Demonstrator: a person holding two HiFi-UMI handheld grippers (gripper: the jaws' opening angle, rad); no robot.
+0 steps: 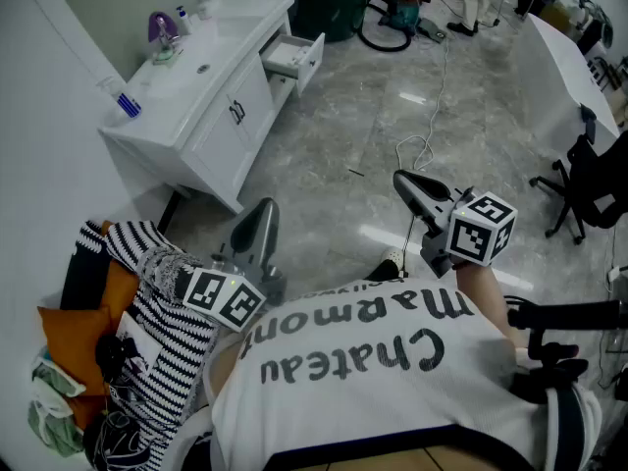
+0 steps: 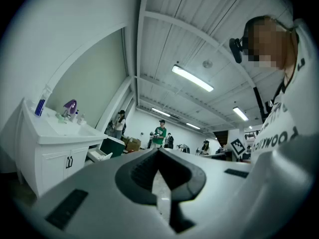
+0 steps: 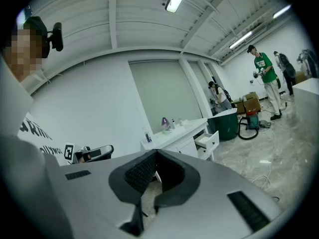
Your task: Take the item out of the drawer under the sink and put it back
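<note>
A white sink cabinet [image 1: 196,116] stands at the upper left of the head view, and its end drawer [image 1: 297,55] is pulled open. I cannot see what lies inside it. The same cabinet [image 2: 55,151] and open drawer [image 2: 98,155] show far off in the left gripper view. They appear again as cabinet [image 3: 177,136] and drawer [image 3: 208,141] in the right gripper view. My left gripper [image 1: 263,209] [image 2: 158,152] is shut and empty, held well short of the cabinet. My right gripper [image 1: 400,178] [image 3: 156,152] is shut and empty too, out over the marble floor.
A green bin [image 1: 329,13] and a red vacuum [image 1: 402,3] with its hose stand beyond the drawer. A white cable [image 1: 427,135] trails across the floor. An office chair [image 1: 589,184] is at the right, striped clothes [image 1: 147,332] at the lower left. People stand at the far end.
</note>
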